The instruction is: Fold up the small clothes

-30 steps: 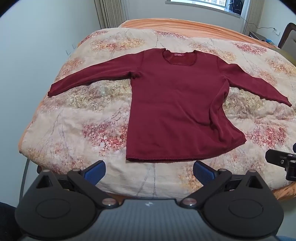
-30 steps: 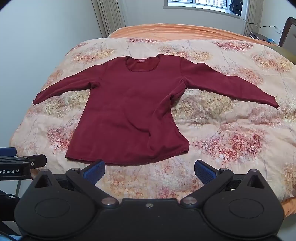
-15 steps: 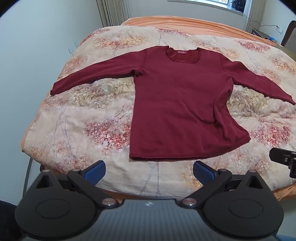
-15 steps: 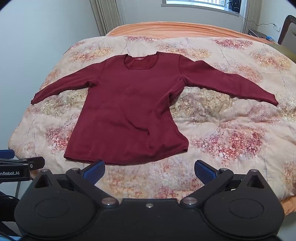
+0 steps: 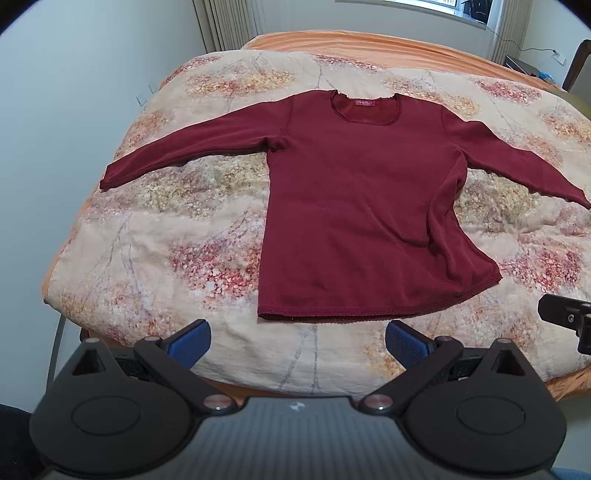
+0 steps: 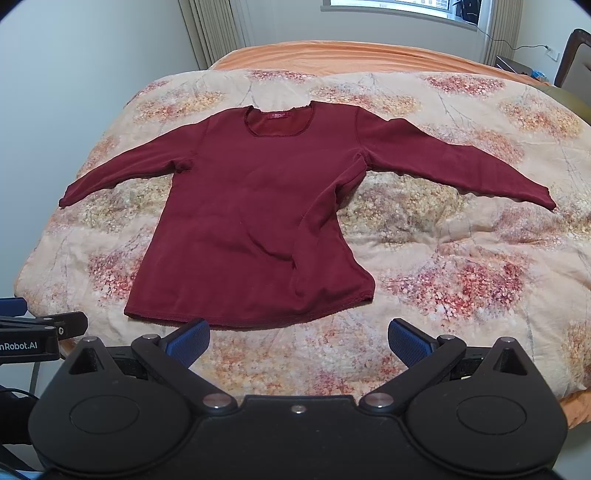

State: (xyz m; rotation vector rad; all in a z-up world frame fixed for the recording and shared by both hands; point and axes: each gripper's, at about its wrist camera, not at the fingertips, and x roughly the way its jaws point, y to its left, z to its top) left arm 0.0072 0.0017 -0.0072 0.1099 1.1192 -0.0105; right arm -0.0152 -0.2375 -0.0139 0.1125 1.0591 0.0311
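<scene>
I hold my left gripper (image 5: 297, 341) above the near edge of the bed, its blue-padded fingers (image 5: 190, 341) spread wide with nothing between them. My right gripper (image 6: 298, 341) hangs the same way, jaws wide apart and empty, just beside the left one.

The dark red long-sleeved top (image 5: 362, 218) lies flat and face up on the floral quilt (image 5: 147, 258), neckline toward the far end of the bed, hem toward me. Both sleeves stretch out sideways: the left sleeve (image 5: 192, 147) reaches toward the wall side, the right sleeve (image 6: 454, 162) runs out across the quilt toward the other side. A small pink label (image 5: 365, 103) shows inside the collar. The hem's right corner (image 6: 364, 293) flares out a little, with a soft fold running up the body from it. The hem lies just beyond my fingertips in both views, not touched by either gripper.

An orange sheet (image 6: 332, 55) shows past the quilt, below curtains (image 6: 207, 29) and a window.
</scene>
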